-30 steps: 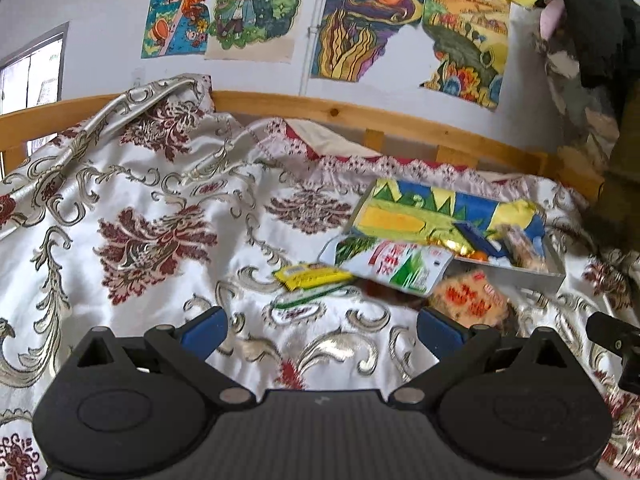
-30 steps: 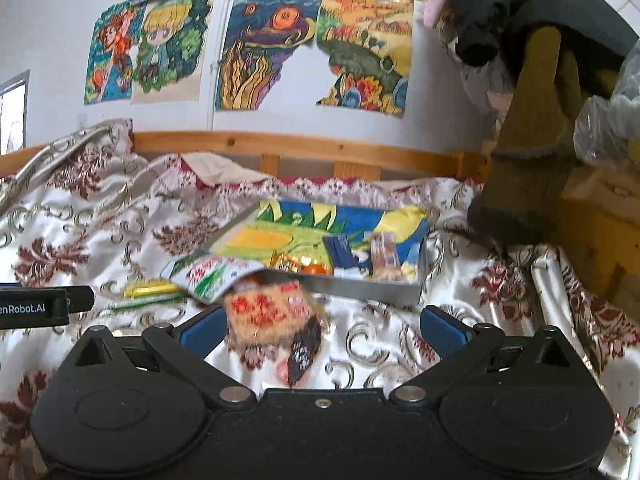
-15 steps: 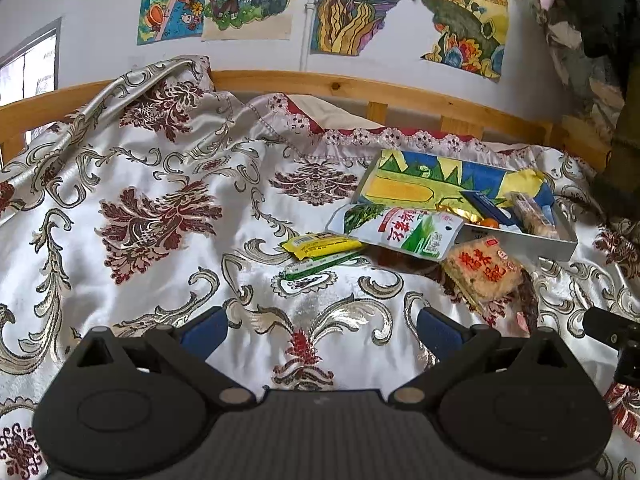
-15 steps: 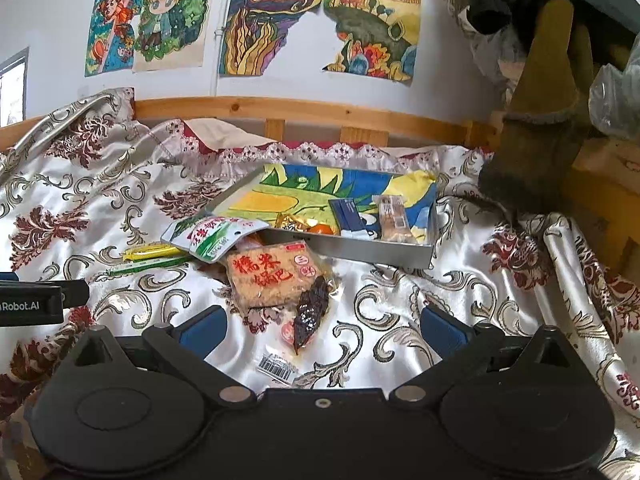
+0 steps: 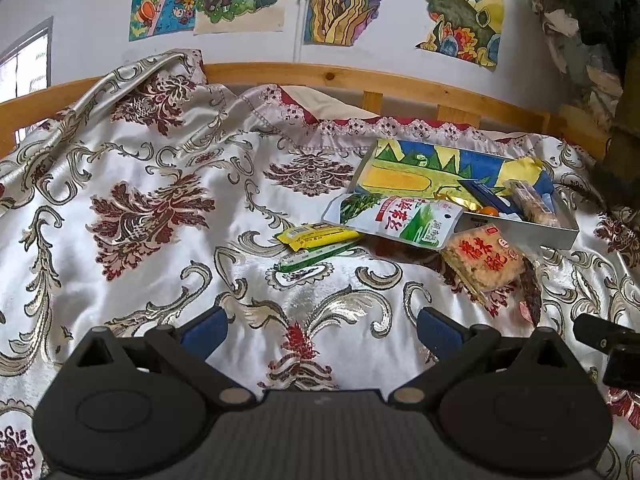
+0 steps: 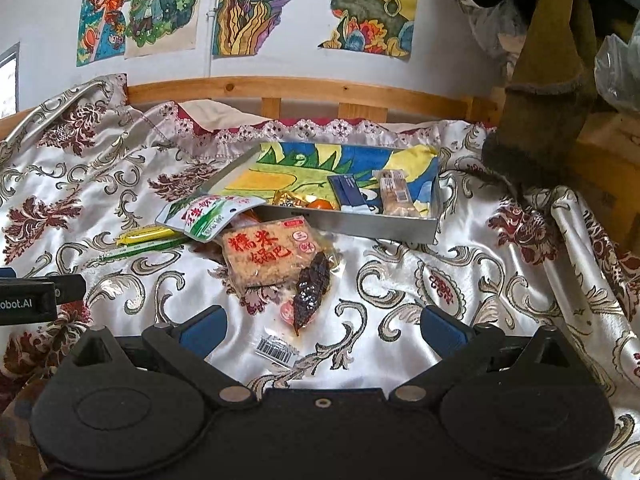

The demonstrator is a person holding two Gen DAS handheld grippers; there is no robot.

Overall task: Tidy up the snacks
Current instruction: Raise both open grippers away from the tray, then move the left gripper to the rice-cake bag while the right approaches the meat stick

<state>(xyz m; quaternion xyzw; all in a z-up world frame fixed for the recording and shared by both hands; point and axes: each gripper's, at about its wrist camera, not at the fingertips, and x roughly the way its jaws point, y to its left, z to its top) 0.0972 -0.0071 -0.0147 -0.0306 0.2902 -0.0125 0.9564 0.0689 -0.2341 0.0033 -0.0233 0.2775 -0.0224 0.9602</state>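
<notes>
The right gripper [image 6: 322, 328] hung low over the bed [image 6: 460, 264], jaws wide and empty. Just ahead of them, slightly left of centre, lay the dark snack [image 6: 310, 294] in clear wrap, its long axis running almost straight away from the camera and tilted a little to the right at the far end. Its far tip touched or overlapped the rice cracker pack [image 6: 264, 254], which lay just beyond.

The left gripper [image 5: 322, 330] also stood wide and held nothing. From it the loose snacks lay well ahead and to the right: a yellow bar [image 5: 320, 236] and green stick [image 5: 316, 258] side by side, long axes running left to right, then the green-white pouch [image 5: 400, 220] leaning on the tray's near-left corner.

The right gripper was judged nearer to the dark snack and cracker; the left to the bar and stick.

The tray [image 6: 352, 224] sat beyond the cracker. Inside it lay a gold wrapper [image 6: 290, 199], something orange [image 6: 320, 204], a blue packet [image 6: 348, 194] and a grain bar [image 6: 396, 196], all towards its near right; the far left was bare.
</notes>
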